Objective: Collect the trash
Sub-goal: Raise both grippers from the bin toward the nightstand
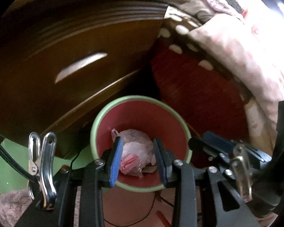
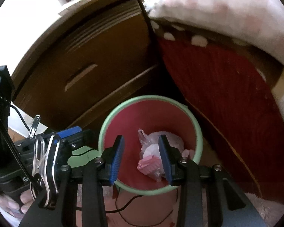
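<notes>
A red waste bin with a pale green rim (image 1: 96, 124) (image 2: 108, 121) stands on the floor below both grippers. Inside it lies a crumpled clear plastic bag (image 1: 136, 141) (image 2: 151, 147) with a pink wrapper (image 1: 128, 160) (image 2: 147, 165). My left gripper (image 1: 139, 158) is open and empty, its blue pads hanging over the bin's mouth. My right gripper (image 2: 142, 156) is also open and empty over the bin. In the left wrist view the right gripper shows at the right (image 1: 221, 143); in the right wrist view the left gripper shows at the left (image 2: 70, 132).
A brown wooden drawer unit with a slot handle (image 1: 79, 66) (image 2: 79, 75) stands behind the bin. A dark red bed side (image 1: 195, 83) (image 2: 227, 94) with pale bedding (image 1: 246, 47) (image 2: 227, 9) is on the right. A thin black cable (image 2: 126, 204) lies on the floor.
</notes>
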A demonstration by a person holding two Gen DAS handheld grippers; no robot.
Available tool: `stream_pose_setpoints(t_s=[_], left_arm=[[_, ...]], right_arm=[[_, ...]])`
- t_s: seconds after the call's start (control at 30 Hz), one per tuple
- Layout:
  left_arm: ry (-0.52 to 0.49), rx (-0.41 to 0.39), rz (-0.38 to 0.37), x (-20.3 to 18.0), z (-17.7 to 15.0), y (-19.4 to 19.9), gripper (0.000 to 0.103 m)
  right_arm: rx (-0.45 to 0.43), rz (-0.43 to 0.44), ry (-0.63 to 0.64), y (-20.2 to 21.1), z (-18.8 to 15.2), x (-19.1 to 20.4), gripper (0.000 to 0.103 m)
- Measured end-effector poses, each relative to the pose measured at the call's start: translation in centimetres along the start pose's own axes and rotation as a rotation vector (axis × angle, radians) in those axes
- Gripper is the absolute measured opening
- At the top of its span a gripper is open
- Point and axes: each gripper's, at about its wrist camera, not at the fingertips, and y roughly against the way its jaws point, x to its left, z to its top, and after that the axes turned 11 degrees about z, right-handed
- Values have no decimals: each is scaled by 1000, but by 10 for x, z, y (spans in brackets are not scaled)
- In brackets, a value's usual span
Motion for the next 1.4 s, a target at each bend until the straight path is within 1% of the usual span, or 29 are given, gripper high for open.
stream_pose_setpoints(t_s=[0.13, 0.3, 0.57, 0.77, 0.87, 1.03, 1.13, 1.23, 1.33, 1.4], left_arm=[[5, -29, -15, 0, 3, 21, 37], [19, -74, -19, 4, 10, 48, 38], [42, -134, -2, 19, 28, 88, 38], [61, -186, 39, 37, 49, 113, 38], [70, -193, 68, 47, 61, 121, 38], [76, -220, 111, 67, 78, 130, 39], [95, -215, 135, 80, 90, 131, 39], [127, -220, 147, 93, 98, 131, 39], [164, -208, 151, 104, 105, 128, 40], [170, -211, 157, 111, 109, 127, 40]], right_arm=[[-25, 6, 23, 13, 2, 10, 38], [-64, 47, 44, 35, 10, 27, 38], [-113, 73, 119, 54, 28, 60, 38], [-149, 102, 162, 70, 54, 82, 38], [-162, 108, 189, 75, 68, 93, 38], [-163, 89, 230, 73, 87, 109, 38], [-169, 85, 247, 71, 100, 116, 38], [-170, 93, 241, 67, 115, 119, 38], [-168, 107, 217, 63, 132, 117, 38], [-171, 116, 199, 62, 143, 117, 38]])
